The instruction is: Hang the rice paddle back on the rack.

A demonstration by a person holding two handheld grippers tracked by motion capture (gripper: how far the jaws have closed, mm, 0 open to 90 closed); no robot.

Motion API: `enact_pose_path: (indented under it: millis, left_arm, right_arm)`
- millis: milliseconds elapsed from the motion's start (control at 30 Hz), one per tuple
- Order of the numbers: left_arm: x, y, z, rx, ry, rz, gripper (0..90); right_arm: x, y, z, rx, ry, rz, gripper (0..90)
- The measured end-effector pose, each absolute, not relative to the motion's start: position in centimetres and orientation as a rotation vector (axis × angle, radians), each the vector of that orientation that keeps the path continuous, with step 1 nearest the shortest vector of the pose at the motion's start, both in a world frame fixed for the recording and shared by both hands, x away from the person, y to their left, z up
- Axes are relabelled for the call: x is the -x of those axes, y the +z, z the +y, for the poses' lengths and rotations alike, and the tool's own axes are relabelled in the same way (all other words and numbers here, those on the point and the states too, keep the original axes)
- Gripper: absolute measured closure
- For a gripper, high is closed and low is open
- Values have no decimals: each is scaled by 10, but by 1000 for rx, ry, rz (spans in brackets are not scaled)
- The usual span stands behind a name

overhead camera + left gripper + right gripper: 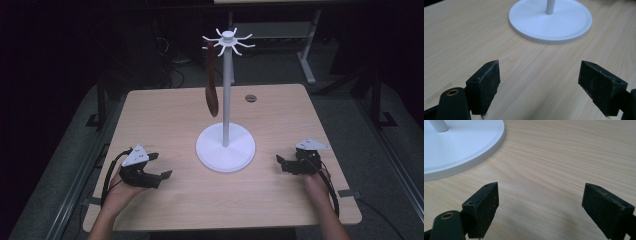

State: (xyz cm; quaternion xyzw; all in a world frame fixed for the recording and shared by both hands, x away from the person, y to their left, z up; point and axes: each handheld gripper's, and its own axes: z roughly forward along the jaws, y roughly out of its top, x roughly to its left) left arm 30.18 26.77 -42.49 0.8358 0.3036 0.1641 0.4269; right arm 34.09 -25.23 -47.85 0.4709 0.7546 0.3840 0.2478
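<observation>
At the left of the pale wooden worktop (165, 200), the left claw (159, 166) rests low near the front edge, its jaws spread wide with nothing but bare wood between them; its own view shows the same wide gap (539, 82) aimed toward the stand's round base (550, 21). Moving toward the middle, a dark brown spoon-shaped utensil (212, 82) hangs from one arm of the white stand's spoked top (228, 40), its broad end down and clear of the worktop. It looks like a stiff, light, probably wooden piece, unlikely to bend or break, though its smooth handle could slip; a hold on the narrow handle just below the hook seems the best place, lifting up to free it. The white stand (226, 100) rises on a thin pole from a wide disc and looks top-light but could tip if pulled sideways. At the right, the right claw (282, 162) sits near the base, also gaping wide and empty, as its own view confirms (540, 205).
</observation>
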Motion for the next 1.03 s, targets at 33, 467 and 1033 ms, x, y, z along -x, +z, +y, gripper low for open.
enact_pose_path:
  millis: [33, 467, 1033]
  left_arm:
    - [-302, -425, 268, -2088, 410, 759, 171]
    - [-305, -450, 281, -2151, 431, 812, 159]
    - [-313, -464, 285, -2198, 445, 840, 128]
  right_arm:
    - [-341, -479, -252, -1284, 1047, 2057, 134]
    - [-341, -479, -252, -1287, 1042, 2056, 134]
    - [-340, -478, -251, -1291, 1040, 2057, 134]
